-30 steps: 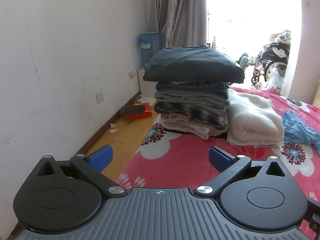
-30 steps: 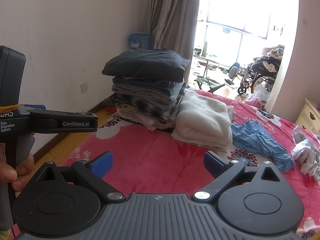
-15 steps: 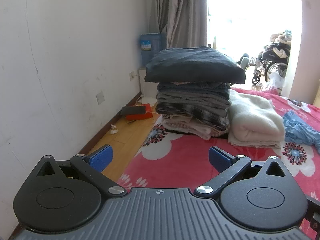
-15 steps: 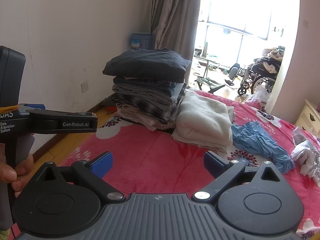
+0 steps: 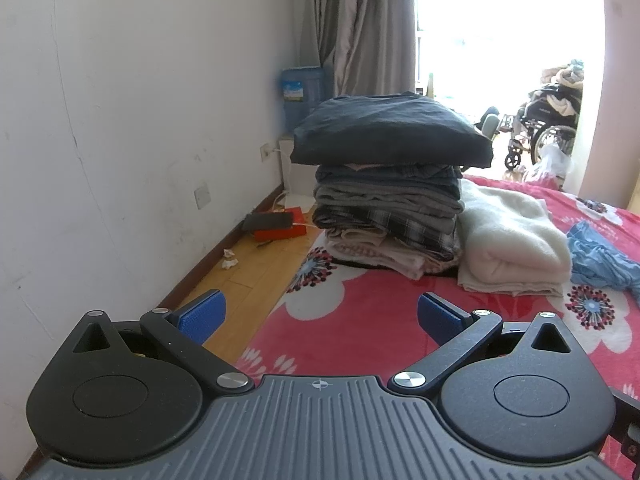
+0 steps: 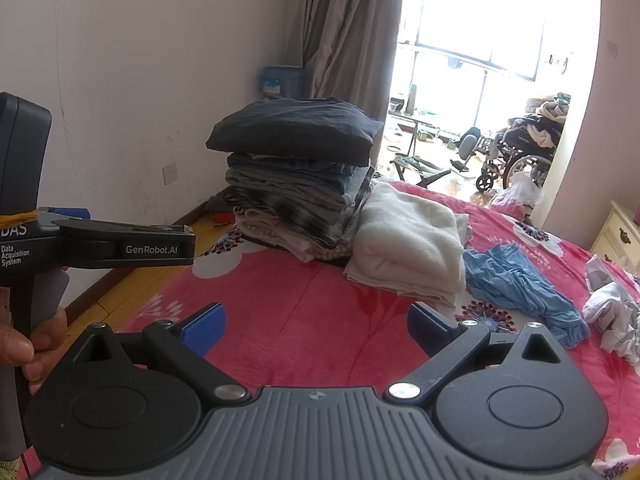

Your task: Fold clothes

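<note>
A tall stack of folded clothes [image 5: 388,192] [image 6: 296,188], topped by a dark navy piece, stands on the red flowered bed cover [image 5: 360,320] [image 6: 304,312]. Beside it lies a folded cream blanket [image 5: 508,240] [image 6: 408,244]. A crumpled light blue garment [image 5: 600,256] [image 6: 516,284] lies unfolded to the right, and a white crumpled garment [image 6: 612,312] sits further right. My left gripper [image 5: 318,316] is open, held back from the stack with nothing between its fingers. My right gripper [image 6: 316,326] is open too, and empty. In the right wrist view the left gripper body [image 6: 120,244] shows at the left, held by a hand [image 6: 36,348].
A white wall [image 5: 120,120] runs along the left, with a strip of wooden floor [image 5: 248,280] between it and the bed. A red box with a phone [image 5: 276,226] lies on the floor. A water jug [image 5: 302,96], curtain [image 5: 360,28], wheelchair [image 6: 516,152] and dresser [image 6: 620,236] stand beyond.
Both views have shifted only slightly; the stack sits marginally right in the left wrist view. Both grippers stay open and empty.
</note>
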The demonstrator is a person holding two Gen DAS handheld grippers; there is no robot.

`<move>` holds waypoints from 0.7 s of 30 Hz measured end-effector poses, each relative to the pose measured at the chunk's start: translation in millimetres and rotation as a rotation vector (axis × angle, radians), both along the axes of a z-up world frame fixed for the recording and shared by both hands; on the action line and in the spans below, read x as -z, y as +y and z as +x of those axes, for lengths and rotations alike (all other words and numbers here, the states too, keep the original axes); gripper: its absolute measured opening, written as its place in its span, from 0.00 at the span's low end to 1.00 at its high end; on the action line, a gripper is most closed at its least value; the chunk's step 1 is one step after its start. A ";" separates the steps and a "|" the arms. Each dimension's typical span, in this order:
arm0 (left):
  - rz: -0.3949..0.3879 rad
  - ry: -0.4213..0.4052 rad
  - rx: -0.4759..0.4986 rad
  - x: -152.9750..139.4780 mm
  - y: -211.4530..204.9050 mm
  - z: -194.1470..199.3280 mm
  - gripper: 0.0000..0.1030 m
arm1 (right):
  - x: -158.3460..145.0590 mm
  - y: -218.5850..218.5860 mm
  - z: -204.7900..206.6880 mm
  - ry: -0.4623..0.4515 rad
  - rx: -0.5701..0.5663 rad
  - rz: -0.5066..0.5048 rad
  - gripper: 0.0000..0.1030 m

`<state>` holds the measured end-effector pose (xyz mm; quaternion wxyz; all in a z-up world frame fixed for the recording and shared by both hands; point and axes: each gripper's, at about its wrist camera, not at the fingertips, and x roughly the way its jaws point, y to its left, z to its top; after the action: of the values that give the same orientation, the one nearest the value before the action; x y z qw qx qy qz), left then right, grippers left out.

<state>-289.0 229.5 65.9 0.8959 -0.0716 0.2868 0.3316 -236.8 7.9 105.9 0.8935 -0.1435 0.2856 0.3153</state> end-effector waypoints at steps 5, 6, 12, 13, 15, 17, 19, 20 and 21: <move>-0.002 0.003 -0.003 0.3 0.2 0.2 1.00 | 0.0 0.0 0.3 0.000 -0.001 0.000 0.97; -0.003 0.003 -0.003 0.4 0.6 0.3 1.00 | 0.1 0.0 0.4 0.000 -0.001 0.000 0.97; -0.003 0.005 -0.005 0.5 0.9 -0.2 1.00 | 0.5 0.9 0.3 0.004 -0.004 0.001 0.97; -0.003 0.005 -0.005 0.3 1.1 -0.5 1.00 | 0.4 1.0 0.3 0.003 -0.005 0.000 0.97; -0.002 0.005 -0.006 -0.1 1.3 -0.6 1.00 | 0.4 2.1 0.3 0.002 -0.005 -0.001 0.97; -0.003 0.004 -0.006 -0.3 1.6 -0.9 1.00 | 0.2 2.6 -0.1 0.001 -0.005 -0.001 0.97; -0.002 0.003 -0.006 -0.3 1.2 -1.0 1.00 | 0.2 2.9 -0.5 0.001 -0.005 -0.002 0.97; -0.001 0.002 -0.006 -0.2 1.0 -1.1 1.00 | 0.2 3.0 -0.7 0.002 -0.005 -0.002 0.97; 0.000 0.002 -0.006 -0.2 0.9 -1.2 1.00 | 0.2 3.1 -0.8 0.002 -0.005 -0.002 0.97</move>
<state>-290.1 230.4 66.1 0.8946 -0.0721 0.2877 0.3342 -237.6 11.0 105.7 0.8923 -0.1450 0.2863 0.3175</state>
